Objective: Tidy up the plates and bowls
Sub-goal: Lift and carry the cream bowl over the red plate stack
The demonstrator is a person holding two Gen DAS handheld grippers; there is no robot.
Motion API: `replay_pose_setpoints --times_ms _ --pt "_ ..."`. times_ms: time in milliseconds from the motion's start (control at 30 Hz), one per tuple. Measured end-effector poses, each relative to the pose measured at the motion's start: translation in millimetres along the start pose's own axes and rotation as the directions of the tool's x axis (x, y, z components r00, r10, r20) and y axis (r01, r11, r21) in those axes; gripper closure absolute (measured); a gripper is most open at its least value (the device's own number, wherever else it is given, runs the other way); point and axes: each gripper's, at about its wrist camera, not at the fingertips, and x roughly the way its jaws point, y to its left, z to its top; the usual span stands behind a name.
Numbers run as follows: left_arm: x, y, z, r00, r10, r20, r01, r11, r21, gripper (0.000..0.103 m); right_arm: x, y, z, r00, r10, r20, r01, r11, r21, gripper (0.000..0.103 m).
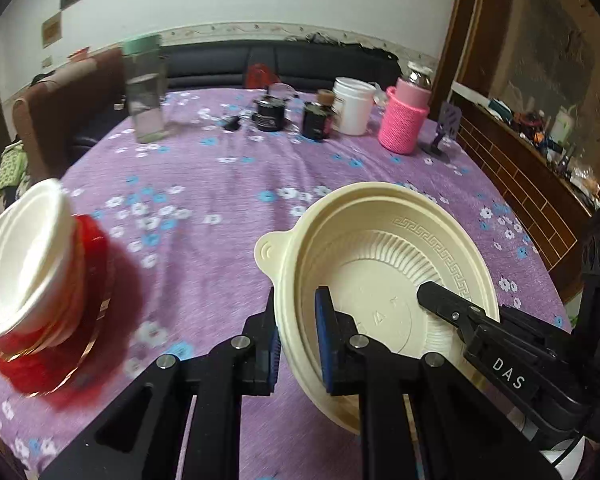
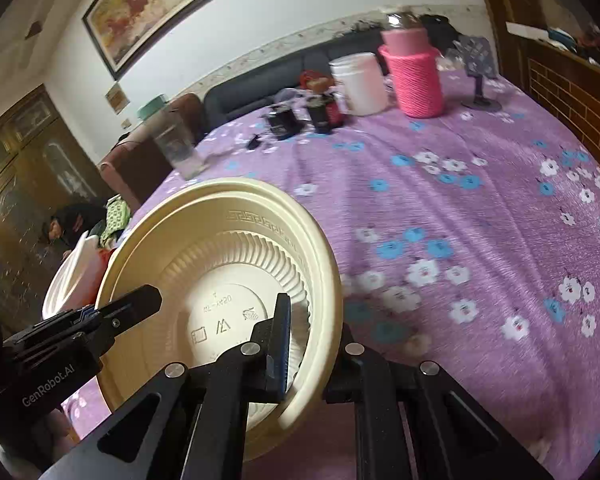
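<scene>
Both grippers point(image 1: 296, 332) point(image 2: 314, 344) clamping ribbed cream bowl point(image 1: 384, 256) (round, plastic)

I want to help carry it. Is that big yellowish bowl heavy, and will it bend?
The bowl looks like thin moulded plastic, so probably light. Both grippers pinch opposite sides of its rim and it keeps its shape, though thin plastic could flex. It's likely not fragile.

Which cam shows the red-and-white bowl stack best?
Left wrist: the bowl stack appears nearly whole at the left edge, white bowls nested over red ones, though motion-blurred. In the right wrist view only a sliver of the stack shows behind the cream plate both grippers hold.
</scene>
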Motion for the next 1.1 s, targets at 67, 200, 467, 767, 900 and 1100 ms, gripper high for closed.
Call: replay_pose_setpoints --times_ms 67,200,467,767,900,1100 --pt "-13.5 9.4 -4.8 1.0 0.014 0.016 -0.014 1.0 -0.005 0.088 -5.2 15.5 -4.4 1.0 0.009 0.009 -0.008 1.0 -0.022 0.091" --pt "-36.7 25.3 -11.3 0.998 0.041 0.048 -0.04 0.999 -0.023 0.088 -9.4 38.4 -9.2 0.999 0.035 0.011 -0.035 0.998 -0.054 0.09" --pt "-74.1 54.1 -20.9 0.991 0.08 0.103 -0.072 0.994 -0.081 0.088 -18.9 84.2 -11.7 0.997 0.073 0.015 -0.07 0.989 -0.133 0.09" --pt "-103.1 67.0 -25.9 0.977 0.13 0.169 -0.114 0.988 -0.102 0.088 -28.2 116.7 -11.0 0.994 0.103 0.032 -0.095 0.977 -0.191 0.09" --pt "-110.9 74.9 -28.6 0.973 0.14 0.181 -0.12 0.986 -0.117 0.088 -29.1 125.8 -9.1 0.993 0.112 0.035 -0.102 0.972 -0.212 0.09" --pt "-119.8 88.6 -32.5 0.969 0.151 0.194 -0.124 0.982 -0.145 0.088 -26.4 141.2 -7.2 0.991 0.127 0.031 -0.116 0.964 -0.239 0.09"
